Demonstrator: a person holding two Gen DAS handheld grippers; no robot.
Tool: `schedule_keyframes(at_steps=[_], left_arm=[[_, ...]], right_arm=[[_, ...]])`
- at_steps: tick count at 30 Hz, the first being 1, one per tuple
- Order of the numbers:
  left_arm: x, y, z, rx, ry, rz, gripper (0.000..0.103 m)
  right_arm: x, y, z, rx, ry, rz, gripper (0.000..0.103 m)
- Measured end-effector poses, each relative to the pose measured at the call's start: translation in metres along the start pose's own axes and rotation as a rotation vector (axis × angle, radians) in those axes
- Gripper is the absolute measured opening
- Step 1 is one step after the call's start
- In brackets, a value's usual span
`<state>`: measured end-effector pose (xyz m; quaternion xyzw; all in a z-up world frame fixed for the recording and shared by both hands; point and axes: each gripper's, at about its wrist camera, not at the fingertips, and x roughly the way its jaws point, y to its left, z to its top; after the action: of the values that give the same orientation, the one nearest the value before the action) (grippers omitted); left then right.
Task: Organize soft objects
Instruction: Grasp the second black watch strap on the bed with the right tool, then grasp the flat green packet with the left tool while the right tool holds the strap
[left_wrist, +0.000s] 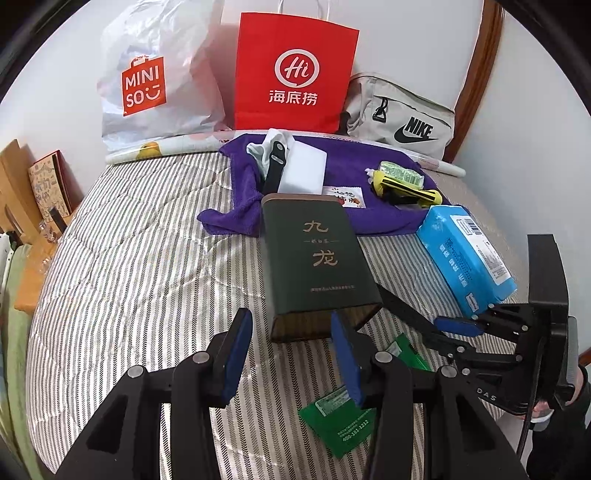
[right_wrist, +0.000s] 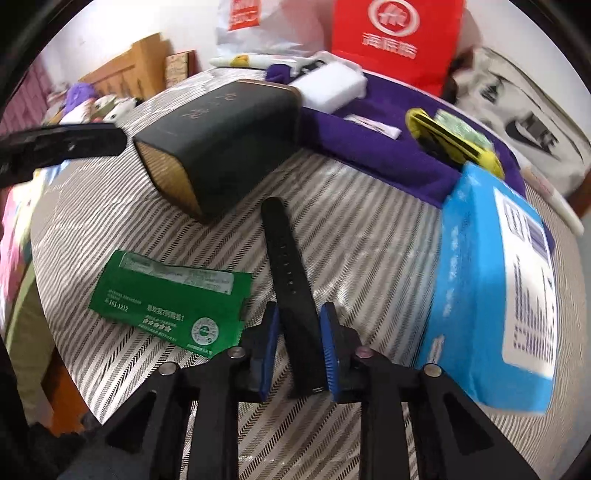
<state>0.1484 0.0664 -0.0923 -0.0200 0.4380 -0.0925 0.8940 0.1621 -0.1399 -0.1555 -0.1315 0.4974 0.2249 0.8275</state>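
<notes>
A black watch strap (right_wrist: 286, 258) lies on the striped bed cover (right_wrist: 369, 229). Its near end sits between the blue pads (right_wrist: 329, 347) of my right gripper (right_wrist: 299, 314); the right pad touches it and a slim gap shows on the left. My left gripper (left_wrist: 291, 354) hovers open over the cover with nothing between its fingers, just short of a dark green tin (left_wrist: 317, 266). A blue tissue pack (left_wrist: 465, 254) lies to the right. A purple towel (left_wrist: 380, 218) behind carries a white sponge (left_wrist: 303, 170).
A green packet (left_wrist: 332, 421) lies under the left gripper's right finger. A yellow tool (left_wrist: 406, 184) and a second black strap (left_wrist: 275, 166) rest on the towel. A white Miniso bag (left_wrist: 147, 85), a red paper bag (left_wrist: 295, 74) and a grey Nike bag (left_wrist: 406, 118) line the wall.
</notes>
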Motion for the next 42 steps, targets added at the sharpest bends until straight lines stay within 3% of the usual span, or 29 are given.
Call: schedule_keyframes(at_steps=[7, 13, 20, 24, 26, 27, 38, 42], left_arm=[[-0.001, -0.005, -0.004, 0.003, -0.005, -0.024, 0.042], [0.000, -0.008, -0.011, 0.016, 0.007, -0.020, 0.042], [0.001, -0.005, -0.016, 0.018, 0.017, -0.014, 0.042], [0.003, -0.008, -0.021, 0.047, 0.025, -0.020, 0.042], [0.005, -0.011, -0.025, 0.061, 0.034, -0.025, 0.042], [0.007, -0.013, -0.028, 0.072, 0.041, -0.031, 0.042], [0.028, -0.039, -0.042, 0.181, 0.085, -0.109, 0.042], [0.039, -0.051, -0.044, 0.222, 0.098, -0.177, 0.051]], right_arm=[[-0.016, -0.003, -0.028, 0.091, 0.064, 0.038, 0.022], [-0.011, -0.010, -0.025, 0.125, -0.008, 0.077, 0.024], [-0.008, -0.006, -0.021, 0.091, -0.037, 0.053, 0.021], [-0.006, -0.008, -0.018, 0.136, -0.040, 0.087, 0.031], [-0.005, -0.005, -0.017, 0.120, -0.057, 0.065, 0.028], [-0.006, -0.003, -0.018, 0.102, -0.065, 0.039, 0.022], [-0.031, -0.010, -0.038, 0.116, -0.106, 0.075, 0.020], [-0.044, -0.012, -0.050, 0.125, -0.121, 0.075, 0.020]])
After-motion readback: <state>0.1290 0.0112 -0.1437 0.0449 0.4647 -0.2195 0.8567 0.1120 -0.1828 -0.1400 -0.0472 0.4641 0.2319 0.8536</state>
